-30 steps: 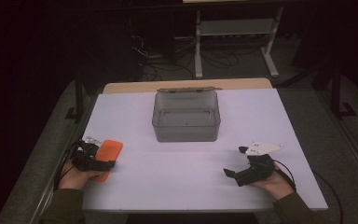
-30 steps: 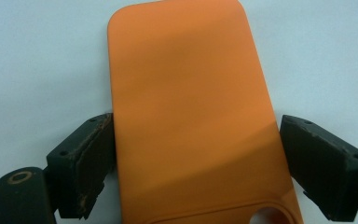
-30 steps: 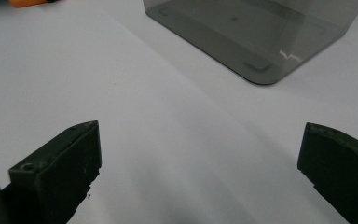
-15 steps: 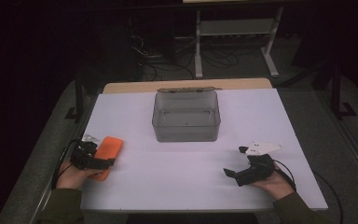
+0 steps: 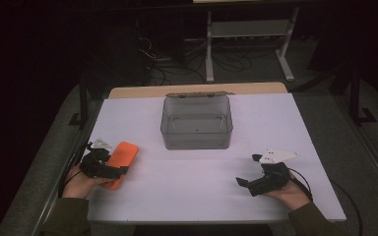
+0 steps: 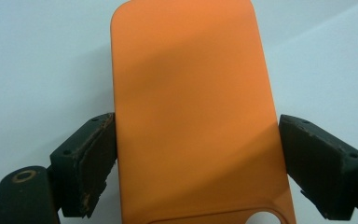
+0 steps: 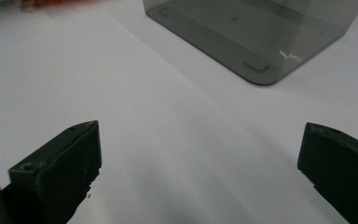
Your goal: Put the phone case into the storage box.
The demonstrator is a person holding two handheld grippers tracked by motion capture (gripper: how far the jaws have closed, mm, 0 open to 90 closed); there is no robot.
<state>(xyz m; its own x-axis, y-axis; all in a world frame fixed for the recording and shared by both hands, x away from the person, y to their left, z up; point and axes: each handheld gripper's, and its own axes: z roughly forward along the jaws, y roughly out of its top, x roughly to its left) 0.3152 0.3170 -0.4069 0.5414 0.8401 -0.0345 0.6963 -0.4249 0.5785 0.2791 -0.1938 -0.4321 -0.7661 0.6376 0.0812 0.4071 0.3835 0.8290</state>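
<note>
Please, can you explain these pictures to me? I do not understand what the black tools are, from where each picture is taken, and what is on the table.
A person sits at a white table and holds one hand tool in each hand. Each tool ends in a two-jaw claw.

One picture comes from a camera above the table. The other two come from small cameras riding on the tools.

The left claw grips a flat orange phone case by its sides. The right claw stands open with nothing in it. A clear grey plastic box with no lid on it stands farther back on the table.

case (image 6: 193,112): orange, smooth, matt plastic
box (image 5: 197,123): clear grey plastic, shiny
table (image 5: 187,196): white, smooth, matt
pads (image 6: 93,163): black rubber, rough, worn edges
</note>
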